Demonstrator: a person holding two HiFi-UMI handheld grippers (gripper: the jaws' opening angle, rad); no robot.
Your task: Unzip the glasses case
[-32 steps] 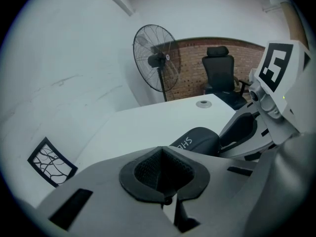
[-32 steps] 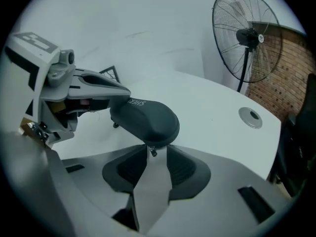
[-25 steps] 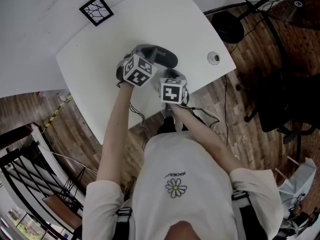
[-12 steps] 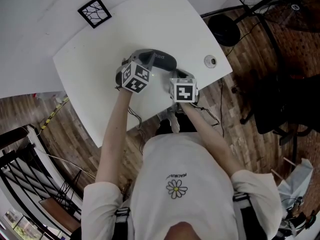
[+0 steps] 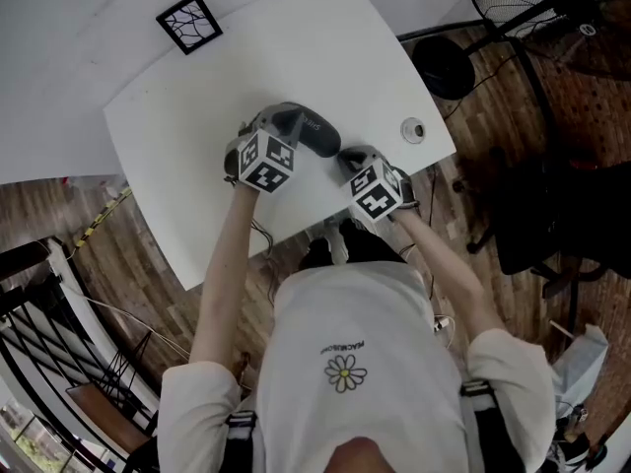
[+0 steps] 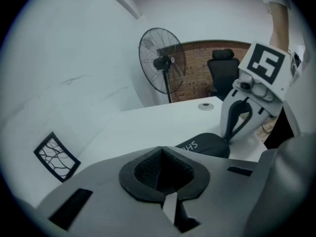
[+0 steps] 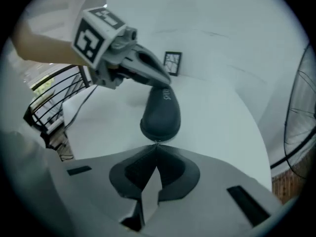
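One glasses case (image 7: pixel 160 113) on counter (image 5: pixel 197 87); two claws: left claw (image 6: pixel 161 149) pressed together, right claw (image 7: pixel 157 148) apparently pinching one zip pull (image 7: pixel 157 142).

The left gripper's (image 6: pixel 161 149) jaws met; beyond, the right gripper (image 6: pixel 228 136) touched the dark glasses case (image 6: pixel 206 146) on the white desk (image 6: pixel 143 125).

Seeing white table (image 5: pixel 197 77) sitting on wood-plank floor (image 5: pixel 49 210), pedestal fan (image 6: pixel 159 63) and black office chair (image 6: pixel 222 65) standing before brick wall (image 6: pixel 195 70), white wall (image 6: pixel 74 58) running alongside, black railing (image 5: pixel 49 343) showing lower left in head view.
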